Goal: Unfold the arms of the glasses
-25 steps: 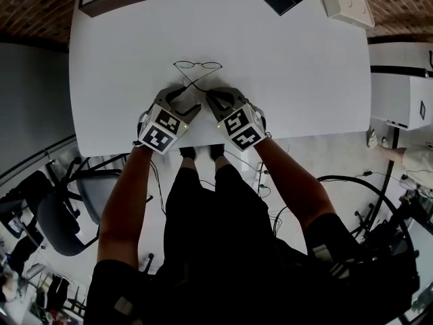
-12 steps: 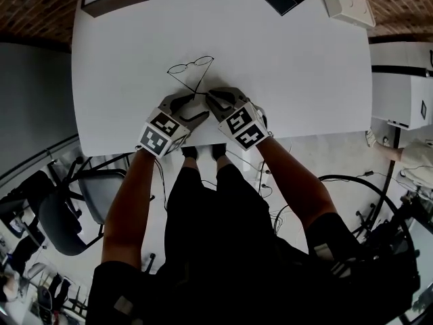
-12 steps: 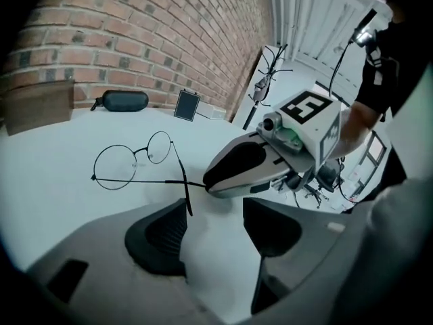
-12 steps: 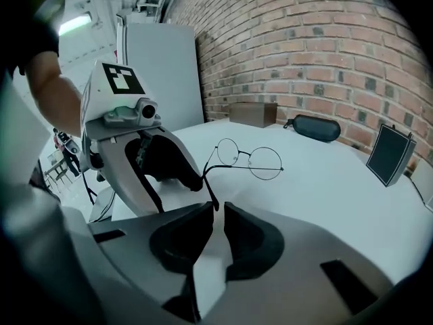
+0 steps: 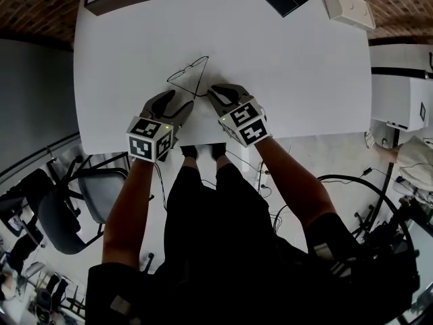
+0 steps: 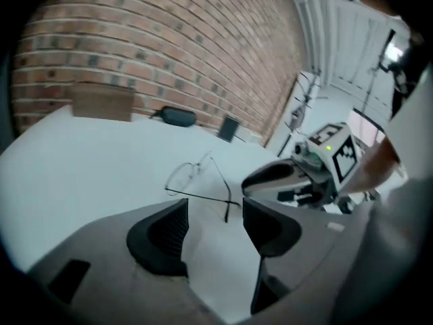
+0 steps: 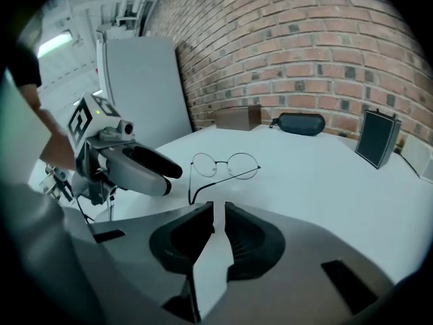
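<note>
Grey left gripper [image 6: 215, 208] tilts downward — fingers [image 6: 162, 235] apart.

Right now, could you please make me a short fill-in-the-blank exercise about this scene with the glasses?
The table under the glasses is ___.
The left tongs are ___, not shut.
The wall behind the table is made of ___.
Missing words: white; open; brick.

Table [image 5: 304, 80]: glasses [image 5: 188, 69] on it | just ahead of left tool [image 5: 181, 102] and right tool [image 5: 214, 92], between them
</note>
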Available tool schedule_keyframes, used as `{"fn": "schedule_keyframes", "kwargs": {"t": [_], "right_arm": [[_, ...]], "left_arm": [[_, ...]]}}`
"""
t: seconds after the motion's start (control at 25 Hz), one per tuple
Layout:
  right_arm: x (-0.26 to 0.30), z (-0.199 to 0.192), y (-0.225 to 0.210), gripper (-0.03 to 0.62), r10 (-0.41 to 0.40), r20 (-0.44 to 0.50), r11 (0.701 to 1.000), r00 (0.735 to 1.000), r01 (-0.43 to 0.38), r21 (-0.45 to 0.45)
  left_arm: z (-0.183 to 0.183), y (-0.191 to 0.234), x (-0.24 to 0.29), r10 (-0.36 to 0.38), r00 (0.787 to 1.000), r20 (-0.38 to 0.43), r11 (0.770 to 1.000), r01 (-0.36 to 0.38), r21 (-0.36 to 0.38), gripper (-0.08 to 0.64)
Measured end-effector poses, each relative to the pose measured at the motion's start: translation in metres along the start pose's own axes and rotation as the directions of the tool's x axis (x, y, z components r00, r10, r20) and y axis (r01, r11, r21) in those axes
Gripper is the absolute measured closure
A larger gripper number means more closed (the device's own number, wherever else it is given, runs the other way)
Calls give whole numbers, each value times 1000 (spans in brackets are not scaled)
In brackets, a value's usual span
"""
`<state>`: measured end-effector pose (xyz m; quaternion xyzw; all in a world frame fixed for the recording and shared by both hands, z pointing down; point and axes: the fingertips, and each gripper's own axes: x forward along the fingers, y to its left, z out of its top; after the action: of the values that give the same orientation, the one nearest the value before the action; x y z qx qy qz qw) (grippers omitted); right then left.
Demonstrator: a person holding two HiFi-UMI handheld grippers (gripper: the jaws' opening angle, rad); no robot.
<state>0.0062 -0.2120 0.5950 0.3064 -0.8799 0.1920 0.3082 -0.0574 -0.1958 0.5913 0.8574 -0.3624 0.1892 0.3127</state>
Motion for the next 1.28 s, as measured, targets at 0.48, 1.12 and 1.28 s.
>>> {"fn": "schedule_keyframes", "kwargs": {"t": [0.48,1.12,1.28], "right_arm": [[20,30,-17,454,-92,-5,929,996,87,359],[15,21,-38,449,-98,-80,948,992,118,296],[12,21,-46,449,-109,-77,950,991,127,287]], "left_arm": [[14,35,3,338,939,58,883,-295,-365,307],[23,67,5,330,943,-40,932,-332,-143,307],[30,74,5,334,942,-42,939,-336,-76,307]]}}
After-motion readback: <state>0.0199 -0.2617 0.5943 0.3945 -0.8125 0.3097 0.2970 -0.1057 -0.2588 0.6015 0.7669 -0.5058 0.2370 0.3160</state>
